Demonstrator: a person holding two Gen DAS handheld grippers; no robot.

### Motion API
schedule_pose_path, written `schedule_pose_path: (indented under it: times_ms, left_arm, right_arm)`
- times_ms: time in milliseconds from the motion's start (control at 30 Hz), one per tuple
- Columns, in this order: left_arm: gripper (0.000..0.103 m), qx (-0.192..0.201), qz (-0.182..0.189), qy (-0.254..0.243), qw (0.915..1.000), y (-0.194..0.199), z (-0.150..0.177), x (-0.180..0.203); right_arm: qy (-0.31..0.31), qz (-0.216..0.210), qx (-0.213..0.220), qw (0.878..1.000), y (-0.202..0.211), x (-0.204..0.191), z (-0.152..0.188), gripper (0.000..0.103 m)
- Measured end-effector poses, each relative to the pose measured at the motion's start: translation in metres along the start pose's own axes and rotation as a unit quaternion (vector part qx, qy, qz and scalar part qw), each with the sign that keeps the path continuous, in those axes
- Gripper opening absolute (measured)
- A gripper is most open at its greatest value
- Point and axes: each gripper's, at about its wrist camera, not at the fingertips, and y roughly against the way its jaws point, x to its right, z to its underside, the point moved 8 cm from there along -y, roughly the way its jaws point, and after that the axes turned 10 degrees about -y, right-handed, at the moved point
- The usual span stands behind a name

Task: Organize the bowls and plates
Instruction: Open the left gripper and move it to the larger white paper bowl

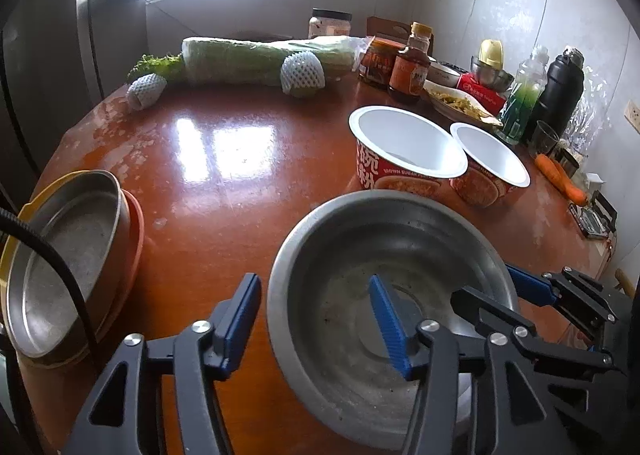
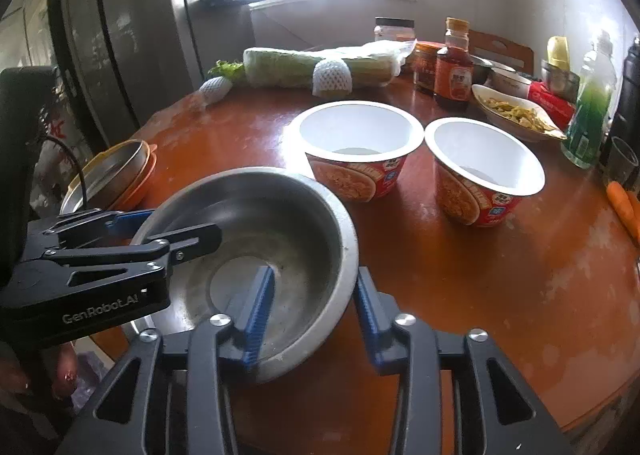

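Judging by the layout, I am midway. A steel pan (image 1: 60, 267) is already nested on orange and yellow plates (image 1: 134, 239) left of the steel bowl (image 1: 384, 295); two paper noodle bowls (image 2: 360, 147) beyond it are unstacked. My left gripper (image 1: 316, 319) and right gripper (image 2: 316, 307) both straddle the bowl's rim, jaws parted, pads apparently off the metal. The bowl sits on the surface's near edge.
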Motion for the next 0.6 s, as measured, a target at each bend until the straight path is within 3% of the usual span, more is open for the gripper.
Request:
schedule_pose_path:
  times_ms: [200, 600]
  left_arm:
    - [0.064, 0.01, -0.006, 0.001, 0.9999, 0.012, -0.004, -0.002]
    - [0.068, 0.047, -0.025, 0.001, 0.9986, 0.047, -0.026, -0.002]
  right_arm:
    - [-0.014, -0.003, 0.009, 1.0, 0.009, 0.004, -0.005, 0.049]
    - [-0.022, -0.005, 0.05, 0.998, 0.047, 0.005, -0.021, 0.052]
